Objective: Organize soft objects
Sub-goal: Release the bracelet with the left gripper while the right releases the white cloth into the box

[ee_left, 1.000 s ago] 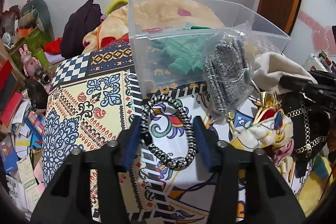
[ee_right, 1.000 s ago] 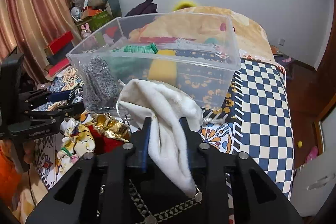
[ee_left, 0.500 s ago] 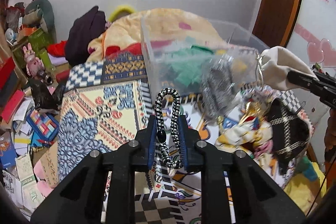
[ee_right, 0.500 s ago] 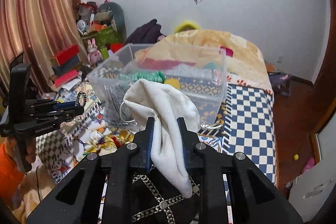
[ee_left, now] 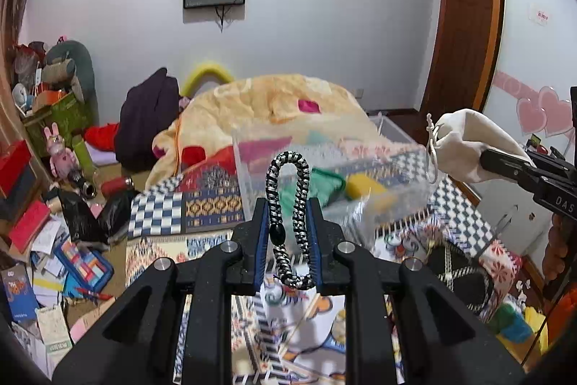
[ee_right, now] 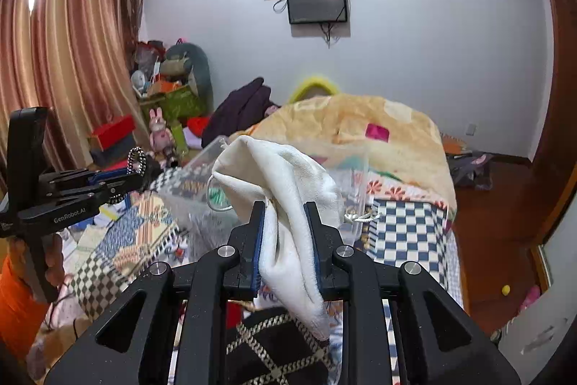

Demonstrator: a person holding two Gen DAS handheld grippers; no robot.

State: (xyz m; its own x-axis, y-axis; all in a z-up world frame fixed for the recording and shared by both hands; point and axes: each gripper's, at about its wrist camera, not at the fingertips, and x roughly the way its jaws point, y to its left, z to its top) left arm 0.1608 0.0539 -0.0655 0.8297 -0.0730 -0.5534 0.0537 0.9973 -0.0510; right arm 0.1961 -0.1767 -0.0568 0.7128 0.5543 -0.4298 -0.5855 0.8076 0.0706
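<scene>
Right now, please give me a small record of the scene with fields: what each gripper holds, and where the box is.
left gripper: shut on braided hair tie, lifted
right gripper: shut on white drawstring pouch, lifted
clear plastic box: on the patterned bedspread, ahead of both grippers
box contents: green and yellow soft items, blurred

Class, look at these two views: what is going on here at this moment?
A person holds two grippers above a patterned bedspread. The left gripper is shut on a black-and-white braided loop; the right gripper is shut on a white drawstring pouch. Both items are held in the air near the clear plastic bin, neither yet inside.
</scene>
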